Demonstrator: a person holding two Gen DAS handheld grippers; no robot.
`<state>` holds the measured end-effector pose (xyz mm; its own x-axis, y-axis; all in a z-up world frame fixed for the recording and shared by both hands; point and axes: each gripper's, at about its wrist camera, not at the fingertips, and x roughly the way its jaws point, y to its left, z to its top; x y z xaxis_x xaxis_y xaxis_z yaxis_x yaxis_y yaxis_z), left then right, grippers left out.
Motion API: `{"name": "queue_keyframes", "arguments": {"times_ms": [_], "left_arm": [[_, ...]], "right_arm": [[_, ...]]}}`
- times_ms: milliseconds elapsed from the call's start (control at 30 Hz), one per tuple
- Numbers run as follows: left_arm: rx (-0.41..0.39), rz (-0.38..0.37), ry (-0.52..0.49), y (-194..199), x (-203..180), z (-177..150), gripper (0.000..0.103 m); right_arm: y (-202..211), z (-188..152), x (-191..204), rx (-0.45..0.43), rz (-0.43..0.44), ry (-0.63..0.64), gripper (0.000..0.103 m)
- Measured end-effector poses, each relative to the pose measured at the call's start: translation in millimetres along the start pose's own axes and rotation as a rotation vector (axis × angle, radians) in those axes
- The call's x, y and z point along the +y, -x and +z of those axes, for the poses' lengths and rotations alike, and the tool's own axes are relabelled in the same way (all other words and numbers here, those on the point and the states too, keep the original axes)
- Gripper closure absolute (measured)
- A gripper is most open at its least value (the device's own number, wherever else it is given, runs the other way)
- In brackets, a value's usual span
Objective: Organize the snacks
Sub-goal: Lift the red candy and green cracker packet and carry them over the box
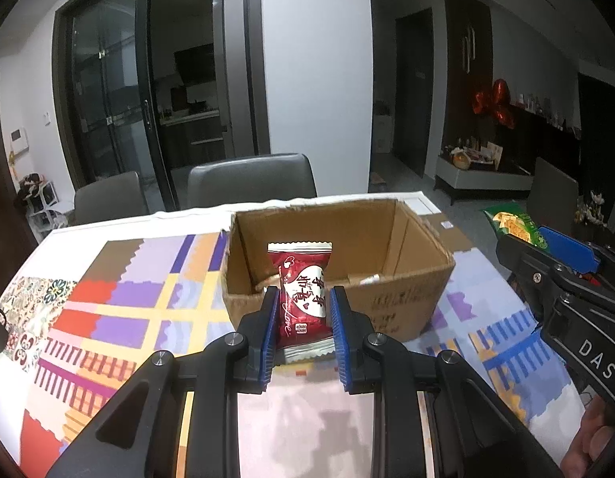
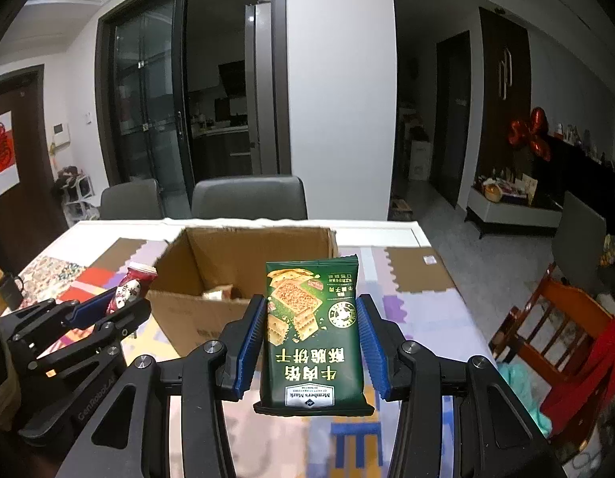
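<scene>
While both snacks hang in the air above the near part of the surface [image 1: 120,310], each is pinched by its sides: the left gripper [image 1: 303,318] has its fingers [image 1: 269,318] pressed on a small red candy packet [image 1: 301,294], and the right gripper [image 2: 311,338] has its fingers [image 2: 249,338] closed on the edges of a green cracker packet [image 2: 311,330]. Both packets look light and thin-skinned, with glossy film that could slip, so a side grip at mid-height suits them. The crackers inside the green one are probably brittle, so a gentle squeeze seems wise; the red one looks softer and puffed. An open cardboard box [image 1: 387,279] stands further back, toward the far edge of the surface, with a few items lying on its bottom.
</scene>
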<state>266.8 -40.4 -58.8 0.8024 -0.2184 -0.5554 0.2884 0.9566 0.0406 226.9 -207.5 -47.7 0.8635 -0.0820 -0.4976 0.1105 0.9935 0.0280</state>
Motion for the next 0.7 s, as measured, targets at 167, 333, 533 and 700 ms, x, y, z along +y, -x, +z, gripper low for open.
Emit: {"name": "queue_keyframes", "arguments": {"times_ms": [167,333,533,700], "left_arm": [[-0.020,0.008,-0.002,0.1,4.1,11.7,0.077],[-0.027,0.010,-0.003,-7.3,8.4,20.0,0.077],[-0.025,0.011,-0.004,-24.0,15.8,32.2,0.077],[-0.022,0.011,-0.004,-40.1,20.2,41.4,0.077]], "right_arm": [[0.3,14.6,2.5,-0.031,0.000,0.011,0.056],[-10.2,24.3,3.0,-0.038,0.012,0.006,0.056],[-29.7,35.0,7.9,-0.037,0.022,0.005,0.056],[-47.3,45.4,12.9,-0.037,0.025,0.009,0.056]]}}
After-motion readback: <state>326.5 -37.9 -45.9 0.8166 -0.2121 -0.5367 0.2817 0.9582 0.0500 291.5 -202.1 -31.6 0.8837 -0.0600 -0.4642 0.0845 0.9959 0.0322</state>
